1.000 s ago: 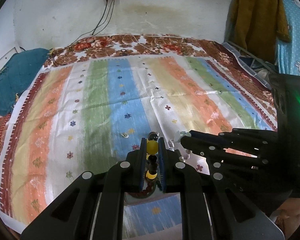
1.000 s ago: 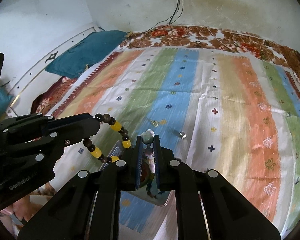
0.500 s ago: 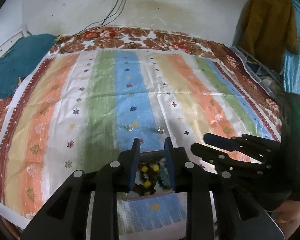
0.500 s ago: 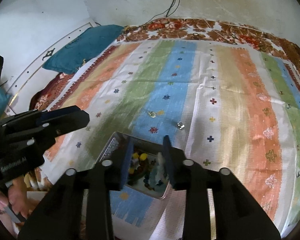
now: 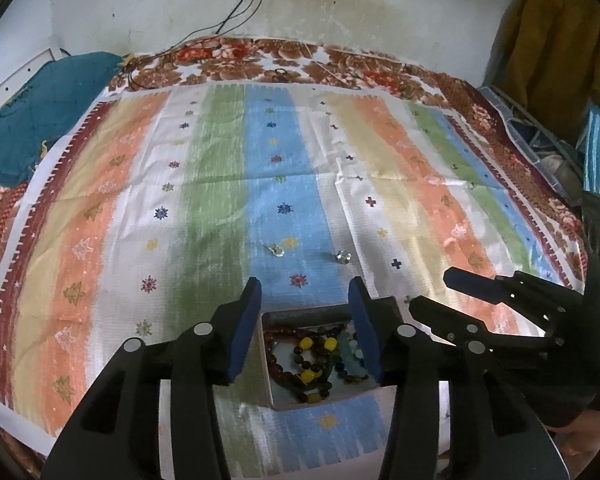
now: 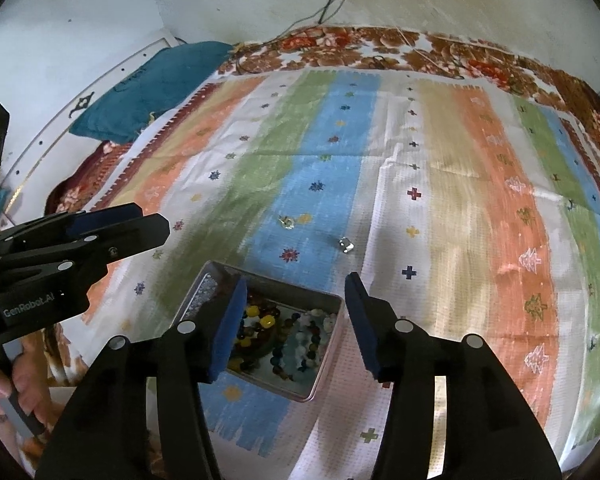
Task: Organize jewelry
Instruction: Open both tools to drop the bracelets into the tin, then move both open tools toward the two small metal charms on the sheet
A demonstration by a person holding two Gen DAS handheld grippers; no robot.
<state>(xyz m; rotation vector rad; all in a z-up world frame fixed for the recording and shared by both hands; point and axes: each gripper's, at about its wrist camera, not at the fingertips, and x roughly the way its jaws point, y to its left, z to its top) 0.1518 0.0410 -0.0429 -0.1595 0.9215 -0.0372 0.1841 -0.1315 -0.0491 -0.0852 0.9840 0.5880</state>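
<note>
A small metal tin (image 5: 269,376) (image 6: 327,354) sits on the striped cloth near its front edge. In it lie bead bracelets: a dark one with yellow beads (image 5: 309,354) (image 6: 260,326) and a pale blue-green one (image 5: 350,354) (image 6: 306,340). My left gripper (image 5: 305,292) is open and empty, its fingers straddling the tin from above. My right gripper (image 6: 296,284) is open and empty over the same tin. Two small shiny pieces lie on the cloth beyond the tin: one (image 5: 277,249) (image 6: 287,222) on the blue stripe, one (image 5: 343,256) (image 6: 346,245) at its right edge.
The striped cloth (image 5: 220,200) (image 6: 460,200) covers a floral bedspread. A teal pillow (image 5: 40,112) (image 6: 152,88) lies at the far left. Cables hang down the back wall (image 5: 244,4). Clothes (image 5: 556,52) hang at the right.
Both grippers opened and let their bracelets drop into the tin, then pulled back and up. The bracelets now lie in the tin.
</note>
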